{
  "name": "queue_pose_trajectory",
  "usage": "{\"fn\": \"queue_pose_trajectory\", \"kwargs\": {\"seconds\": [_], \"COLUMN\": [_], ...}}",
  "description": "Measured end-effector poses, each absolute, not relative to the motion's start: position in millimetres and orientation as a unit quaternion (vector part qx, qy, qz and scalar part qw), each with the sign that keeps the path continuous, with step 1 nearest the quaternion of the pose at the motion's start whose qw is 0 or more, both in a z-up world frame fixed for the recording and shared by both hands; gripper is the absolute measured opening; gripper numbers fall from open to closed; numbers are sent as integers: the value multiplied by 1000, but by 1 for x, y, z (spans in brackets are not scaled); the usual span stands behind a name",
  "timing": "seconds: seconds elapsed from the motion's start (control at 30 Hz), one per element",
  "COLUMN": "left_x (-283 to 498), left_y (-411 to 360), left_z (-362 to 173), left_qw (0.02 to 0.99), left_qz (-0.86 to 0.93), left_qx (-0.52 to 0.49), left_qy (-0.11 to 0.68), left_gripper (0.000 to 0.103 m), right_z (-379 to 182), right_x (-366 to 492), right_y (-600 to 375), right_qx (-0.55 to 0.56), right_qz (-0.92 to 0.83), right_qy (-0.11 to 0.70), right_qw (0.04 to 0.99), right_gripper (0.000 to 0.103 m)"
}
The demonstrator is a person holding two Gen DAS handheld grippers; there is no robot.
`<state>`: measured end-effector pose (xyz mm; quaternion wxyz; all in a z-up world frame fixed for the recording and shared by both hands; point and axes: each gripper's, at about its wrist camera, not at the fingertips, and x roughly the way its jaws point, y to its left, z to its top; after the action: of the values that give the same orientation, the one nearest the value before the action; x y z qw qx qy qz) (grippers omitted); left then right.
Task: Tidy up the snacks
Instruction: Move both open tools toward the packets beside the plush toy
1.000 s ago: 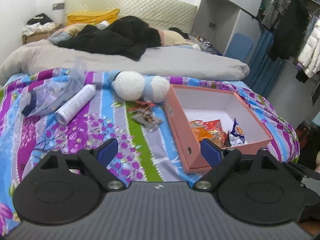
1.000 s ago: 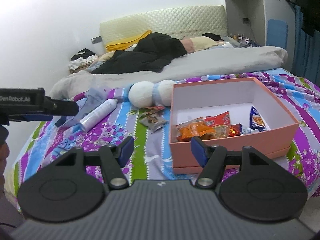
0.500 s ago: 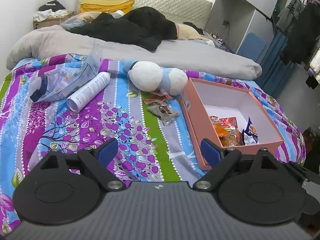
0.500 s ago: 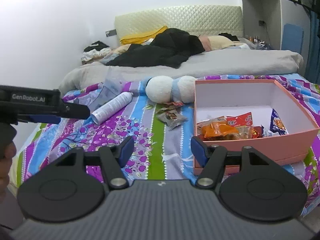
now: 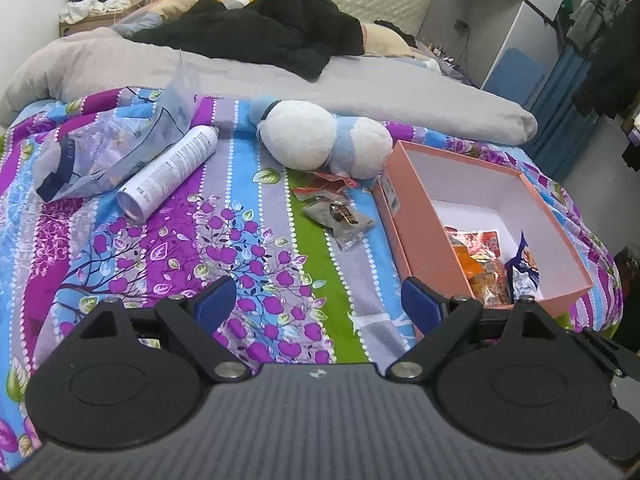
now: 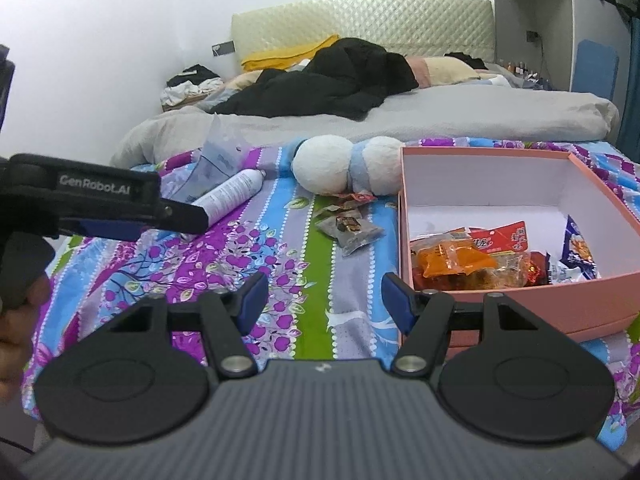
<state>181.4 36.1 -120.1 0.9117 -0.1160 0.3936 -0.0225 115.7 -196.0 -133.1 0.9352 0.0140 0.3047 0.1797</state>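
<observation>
Bedspread (image 5: 256, 264): bears everything below.
Box (image 5: 420, 236): right side; snack packets (image 5: 486, 264) inside, at its near end.
Loose packets (image 5: 340, 212): just left of box, before plush toy (image 5: 320, 144).
Can (image 5: 168, 176): left of toy, lying beside bag (image 5: 100, 152).
Duvet (image 5: 360, 84): behind all.

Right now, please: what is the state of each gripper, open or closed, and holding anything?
Left gripper: jaws open wide, holding nothing.
Right gripper: jaws open, holding nothing.

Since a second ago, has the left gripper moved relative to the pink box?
Yes. The left gripper has closed in on the bed: the pink box and loose snack packets look larger and nearer, with the open fingers empty.
</observation>
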Motion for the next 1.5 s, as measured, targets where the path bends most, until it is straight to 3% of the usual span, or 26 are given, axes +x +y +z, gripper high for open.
{"fn": "queue_pose_trajectory", "kwargs": {"seconds": [0.97,1.17,1.3,1.5], "left_x": [341,385,410,446], "left_y": [70,78,77,63], "left_z": [-211,-230,-241,-261], "left_qw": [886,879,873,861], "left_qz": [-31,-43,-61,-97], "left_qx": [-169,-195,-211,-202], "left_qy": [431,432,435,456], "left_gripper": [92,92,92,92], "right_z": [-206,-217,-220,-244], "right_x": [256,279,294,319], "right_y": [-142,-123,-114,-93], "right_qx": [-48,-98,-120,-150], "right_qz": [171,151,158,156], "right_qy": [343,323,309,340], "right_qw": [922,929,930,915], "right_gripper": [65,68,64,64]}}
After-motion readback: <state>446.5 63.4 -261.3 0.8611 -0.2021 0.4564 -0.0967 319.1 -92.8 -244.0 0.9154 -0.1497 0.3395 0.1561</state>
